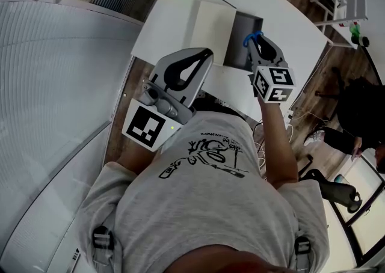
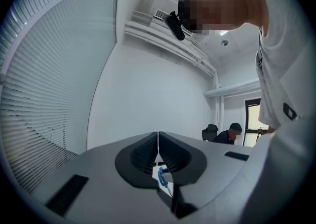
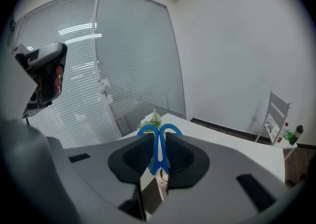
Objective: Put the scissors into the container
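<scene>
Right gripper (image 3: 159, 139) pinches the blue-handled scissors (image 3: 170, 130), handle loops poking past its tips, above the dark container (image 1: 239, 37). Left gripper (image 2: 158, 139) is pressed together, empty.

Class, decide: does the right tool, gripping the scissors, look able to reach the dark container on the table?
Probably yes. The right tool, shut on the scissors, hangs at the edge of the container, with nothing visible between them.

Bright, even light through the blinds (image 2: 44, 94), soft shadows, fisheye bending, dark corners in gripper views.
</scene>
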`<state>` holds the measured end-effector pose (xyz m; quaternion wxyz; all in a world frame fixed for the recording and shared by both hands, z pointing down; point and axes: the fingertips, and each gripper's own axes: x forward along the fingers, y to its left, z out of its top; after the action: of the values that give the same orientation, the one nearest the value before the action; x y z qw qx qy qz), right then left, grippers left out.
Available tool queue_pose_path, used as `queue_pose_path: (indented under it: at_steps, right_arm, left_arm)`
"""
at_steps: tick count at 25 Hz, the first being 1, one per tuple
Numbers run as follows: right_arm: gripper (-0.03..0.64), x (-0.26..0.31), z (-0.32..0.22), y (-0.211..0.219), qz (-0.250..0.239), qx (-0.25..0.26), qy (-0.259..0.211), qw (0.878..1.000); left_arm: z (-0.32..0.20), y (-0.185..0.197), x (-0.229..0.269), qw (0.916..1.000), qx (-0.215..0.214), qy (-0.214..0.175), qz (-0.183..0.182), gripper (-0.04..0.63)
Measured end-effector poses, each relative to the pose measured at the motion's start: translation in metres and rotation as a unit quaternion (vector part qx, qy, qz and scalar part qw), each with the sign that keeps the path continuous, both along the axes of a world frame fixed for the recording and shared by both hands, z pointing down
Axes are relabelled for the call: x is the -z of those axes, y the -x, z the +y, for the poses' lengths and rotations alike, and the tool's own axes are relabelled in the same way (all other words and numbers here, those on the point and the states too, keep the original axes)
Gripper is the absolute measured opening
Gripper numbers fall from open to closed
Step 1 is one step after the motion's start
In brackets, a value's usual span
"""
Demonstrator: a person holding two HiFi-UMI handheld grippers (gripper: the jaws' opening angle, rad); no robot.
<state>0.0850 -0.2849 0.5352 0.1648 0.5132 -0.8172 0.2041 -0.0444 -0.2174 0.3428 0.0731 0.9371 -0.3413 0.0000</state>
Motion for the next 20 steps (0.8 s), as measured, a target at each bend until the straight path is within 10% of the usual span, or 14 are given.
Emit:
queue_pose_path:
  at_steps: [20]
  right_arm:
    - [0.083, -0.109, -0.027, -0.004, 0.006, -0.037, 0.109, 0.993]
  left_arm:
    - [0.002, 0.012, -0.006, 0.9998, 0.015, 0.008, -0.002, 0.023]
